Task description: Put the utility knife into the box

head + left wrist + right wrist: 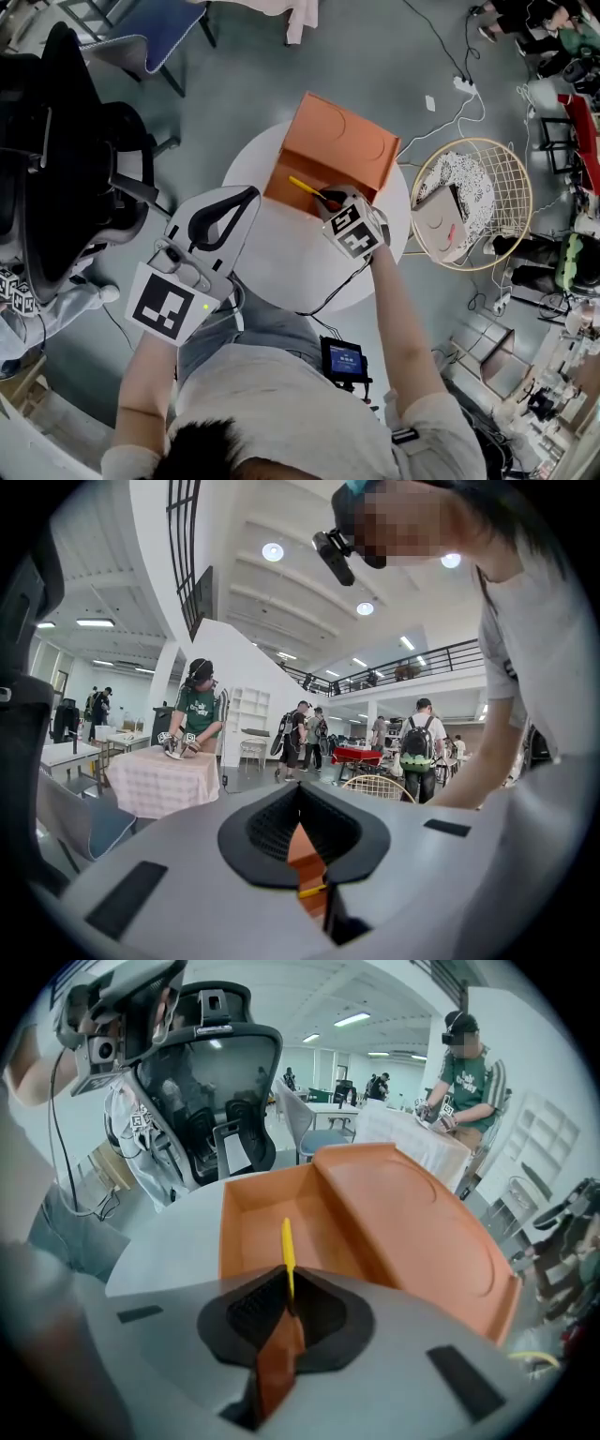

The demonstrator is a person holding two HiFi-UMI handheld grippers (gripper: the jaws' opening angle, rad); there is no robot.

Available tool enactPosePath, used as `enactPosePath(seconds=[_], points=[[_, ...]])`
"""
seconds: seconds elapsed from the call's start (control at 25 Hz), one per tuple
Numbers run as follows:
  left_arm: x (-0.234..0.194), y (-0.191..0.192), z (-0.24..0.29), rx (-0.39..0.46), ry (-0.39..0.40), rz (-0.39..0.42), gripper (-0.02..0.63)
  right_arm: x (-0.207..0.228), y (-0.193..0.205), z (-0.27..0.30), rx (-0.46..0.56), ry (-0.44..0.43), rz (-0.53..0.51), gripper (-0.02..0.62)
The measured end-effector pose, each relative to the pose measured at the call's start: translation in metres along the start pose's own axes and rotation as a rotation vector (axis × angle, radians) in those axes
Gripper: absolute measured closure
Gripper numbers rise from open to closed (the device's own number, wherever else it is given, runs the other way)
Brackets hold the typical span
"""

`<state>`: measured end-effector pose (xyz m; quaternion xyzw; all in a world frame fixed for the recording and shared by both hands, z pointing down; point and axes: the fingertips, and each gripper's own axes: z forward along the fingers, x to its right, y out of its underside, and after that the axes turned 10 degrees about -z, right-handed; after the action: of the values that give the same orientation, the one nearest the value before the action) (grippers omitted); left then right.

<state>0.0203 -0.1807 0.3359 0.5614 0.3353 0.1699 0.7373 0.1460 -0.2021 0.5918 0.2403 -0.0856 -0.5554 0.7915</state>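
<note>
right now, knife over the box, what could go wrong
1. The right gripper pinches the knife by one end only; the free end could pivot or slip before it is low in the box.
2. The box sits at the far edge of the table, lid open outward; a nudge might shove it off.

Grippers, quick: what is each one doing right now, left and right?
Left gripper: shut, holding nothing.
Right gripper: shut on the yellow utility knife, over the open box.
</note>
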Motion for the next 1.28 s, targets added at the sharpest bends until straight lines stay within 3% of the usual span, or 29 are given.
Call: enactPosePath(seconds=[0.04,0.16,0.32,0.52,0.76,1.28], points=[[0.002,-0.001,-0.001,0.001,0.008,0.004,0.597,0.002,-0.004,-0.005,0.015,0.018,-0.004,0.583],[0.009,-0.003,-0.001,0.005,0.036,0.015,0.597,0.002,-0.014,-0.018,0.067,0.053,0.029,0.588],[0.016,-0.004,-0.002,-0.001,0.084,0.021,0.597,-0.001,-0.035,-0.038,0.18,0.092,0.149,0.589],[0.039,-0.011,-0.005,-0.011,0.182,0.043,0.597,-0.006,-0.063,-0.09,0.379,0.205,0.325,0.589],[0.072,-0.013,-0.017,-0.008,0.302,0.067,0.597,-0.03,-0.09,-0.154,0.533,0.327,0.41,0.589],[0.127,-0.005,-0.077,-0.059,0.563,0.115,0.597,-0.118,-0.124,-0.258,0.701,0.619,0.526,0.589]])
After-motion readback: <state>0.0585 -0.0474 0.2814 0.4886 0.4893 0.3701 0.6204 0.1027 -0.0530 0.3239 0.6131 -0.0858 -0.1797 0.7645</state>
